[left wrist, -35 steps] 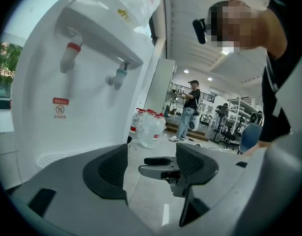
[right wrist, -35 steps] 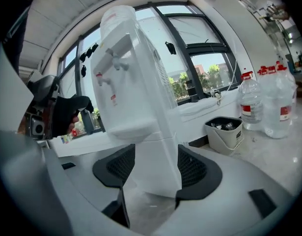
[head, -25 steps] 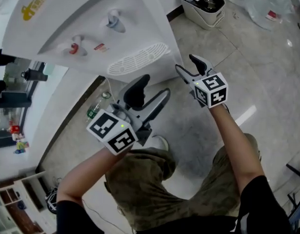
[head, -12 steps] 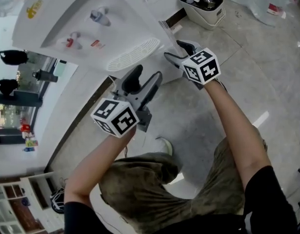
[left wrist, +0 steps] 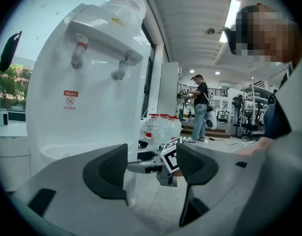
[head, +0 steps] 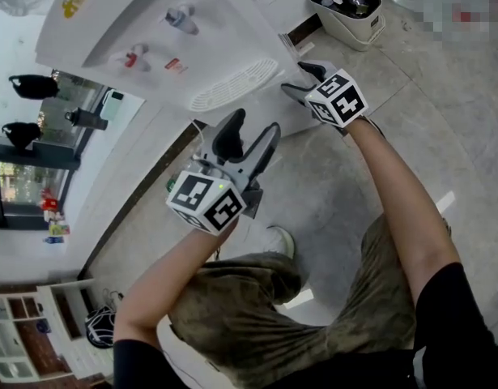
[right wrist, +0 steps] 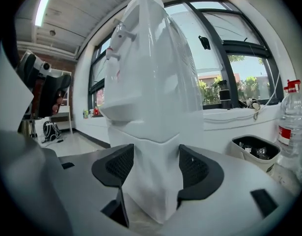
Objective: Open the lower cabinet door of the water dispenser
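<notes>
Success likely depends on closing the open right tool squarely on the edge of the white water dispenser's lower cabinet door, which stands between its jaws, then pulling along the hinge arc, while the left tool hangs open and empty.

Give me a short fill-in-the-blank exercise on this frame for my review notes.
1. The right gripper points at the water dispenser's ___ cabinet.
2. The left gripper holds ___.
3. Both grippers' jaws stand ___.
4. The dispenser has ___ taps.
Missing words: lower; nothing; apart; two.
</notes>
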